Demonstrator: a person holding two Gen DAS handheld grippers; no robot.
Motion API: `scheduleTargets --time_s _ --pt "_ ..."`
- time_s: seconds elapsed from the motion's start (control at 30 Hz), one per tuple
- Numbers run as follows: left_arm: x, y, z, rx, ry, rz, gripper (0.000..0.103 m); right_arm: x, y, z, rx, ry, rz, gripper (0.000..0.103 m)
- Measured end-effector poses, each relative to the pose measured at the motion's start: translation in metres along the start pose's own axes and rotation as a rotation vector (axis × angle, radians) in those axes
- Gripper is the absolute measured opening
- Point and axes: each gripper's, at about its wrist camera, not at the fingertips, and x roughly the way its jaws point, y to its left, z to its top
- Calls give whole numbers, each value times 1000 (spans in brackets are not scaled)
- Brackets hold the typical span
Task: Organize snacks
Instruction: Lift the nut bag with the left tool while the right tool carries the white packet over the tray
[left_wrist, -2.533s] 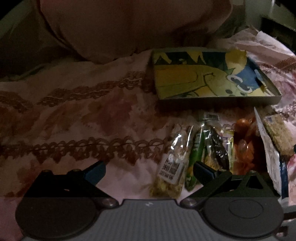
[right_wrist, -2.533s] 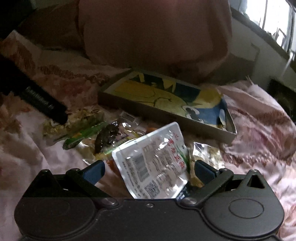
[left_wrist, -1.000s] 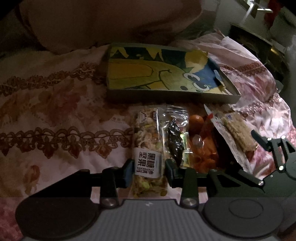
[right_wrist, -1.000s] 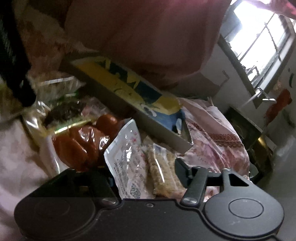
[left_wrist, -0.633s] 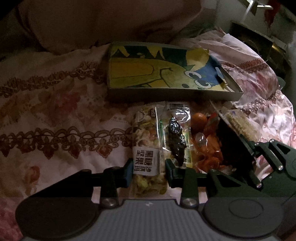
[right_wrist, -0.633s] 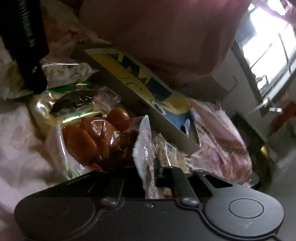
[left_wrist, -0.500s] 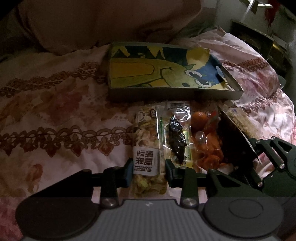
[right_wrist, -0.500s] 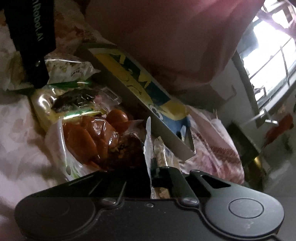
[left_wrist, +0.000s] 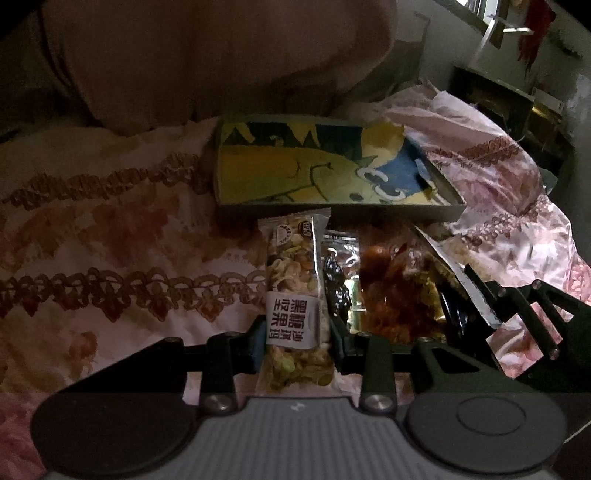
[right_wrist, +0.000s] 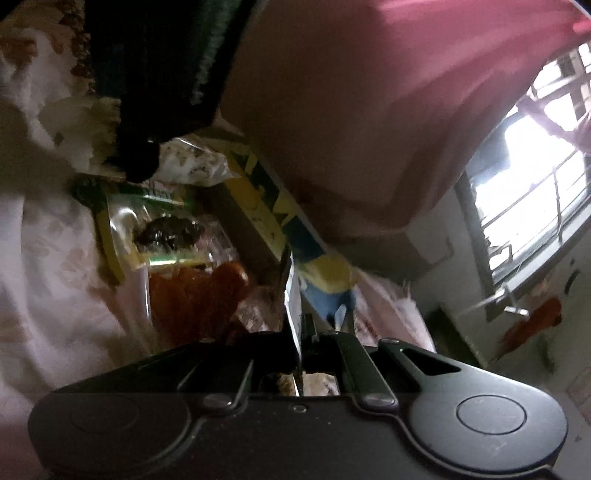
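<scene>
you're at the pick-up step on both sides — each tool has a packet and neither packet is in the box yet. your left tool (left_wrist: 297, 334) is closed partway onto the nut bar packet (left_wrist: 293, 295), pads pressing its two long edges near the labelled end; the packet points toward the shallow cartoon-print box (left_wrist: 332, 212) and its far end sits just in front of the box's near wall. your right tool (right_wrist: 301, 328) is clamped fully on the thin edge of the white-backed pouch (right_wrist: 291, 295), which stands on edge above the bed, just in front of the box's right end. beside the nut bar, on the side nearer the pouch, lie the dark dried-fruit packet (left_wrist: 338, 288) and the orange snack bag (left_wrist: 399, 291), both untouched in front of the box. next, i'd judge, carry each packet over the near wall — lift first so the wrappers clear the wall — and let go only once they're above the box floor.
</scene>
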Motion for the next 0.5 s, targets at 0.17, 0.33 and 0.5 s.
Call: scheduleTargets --time_s 0.17,0.33,0.5 --pt "-8 2 5 -20 -51 18 38 -3 -11 3 22 -28 -32 1" --pt "-12 1 18 -22 -128 65 38 -5 -26 12 75 -76 -39 1" --pt "-3 -6 46 -12 -182 80 38 5 -41 29 108 -141 -30 1"
